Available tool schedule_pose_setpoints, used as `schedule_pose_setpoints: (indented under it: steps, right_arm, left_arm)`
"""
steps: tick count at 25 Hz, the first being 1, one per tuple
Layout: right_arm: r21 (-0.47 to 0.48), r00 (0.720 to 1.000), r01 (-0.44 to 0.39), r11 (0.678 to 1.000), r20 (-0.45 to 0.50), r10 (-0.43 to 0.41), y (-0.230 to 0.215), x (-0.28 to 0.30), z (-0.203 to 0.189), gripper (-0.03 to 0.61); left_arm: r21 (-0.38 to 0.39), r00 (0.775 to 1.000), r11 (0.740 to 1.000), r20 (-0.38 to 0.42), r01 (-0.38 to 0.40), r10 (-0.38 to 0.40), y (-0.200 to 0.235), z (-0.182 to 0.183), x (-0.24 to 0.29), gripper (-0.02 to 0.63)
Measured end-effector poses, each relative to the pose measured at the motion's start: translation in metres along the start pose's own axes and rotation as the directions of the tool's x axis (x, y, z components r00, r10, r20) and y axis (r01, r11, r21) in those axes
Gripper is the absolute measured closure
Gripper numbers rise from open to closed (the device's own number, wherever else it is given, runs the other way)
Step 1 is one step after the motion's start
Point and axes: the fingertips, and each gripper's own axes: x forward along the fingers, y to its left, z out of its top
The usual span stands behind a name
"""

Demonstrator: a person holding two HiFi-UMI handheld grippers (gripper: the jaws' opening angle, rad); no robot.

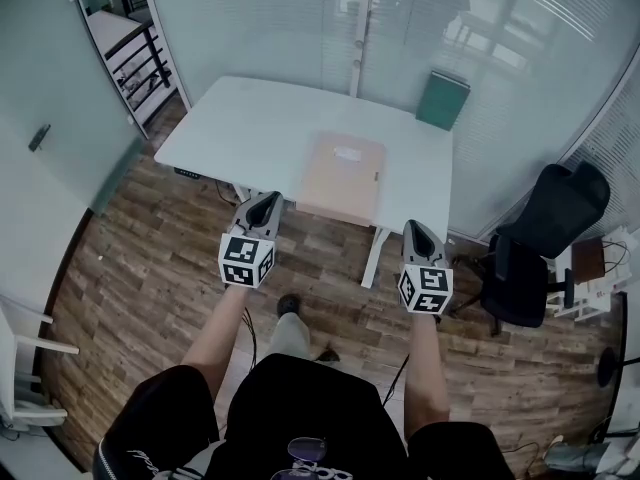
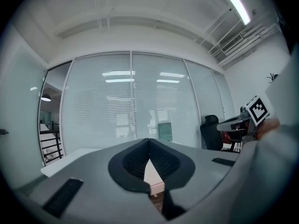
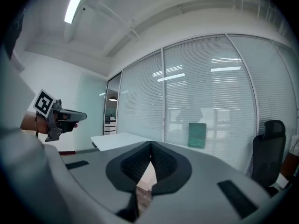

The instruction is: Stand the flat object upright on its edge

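Hovering short of table point(image 1: 250, 118), L tool point(image 1: 268, 200) & R tool point(image 1: 413, 226) pinched closed, empty; flat obj point(image 1: 342, 176) lying flat.

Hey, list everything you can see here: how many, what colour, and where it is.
Table: one, white, centre, by the glass wall.
Flat object: one, tan, lying flat on the table's near right part.
Book: one, green, upright at the table's far right corner.
Office chair: one, black, right of the table.
Floor: brown wood planks.
Left gripper: grey, marker cube, short of the table's near edge, fingers shut, empty.
Right gripper: grey, marker cube, short of the table, fingers shut, empty.
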Motion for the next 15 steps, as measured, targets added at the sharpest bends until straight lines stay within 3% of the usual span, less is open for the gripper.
schedule_pose_setpoints:
  steps: [15]
  right_arm:
    - [-0.012, 1.0, -0.017, 1.0, -0.026, 0.017, -0.002, 0.033, -0.006, 0.557]
  left_arm:
    - [-0.011, 1.0, 1.0, -0.012, 0.021, -0.021, 0.007, -0.012, 0.039, 0.592]
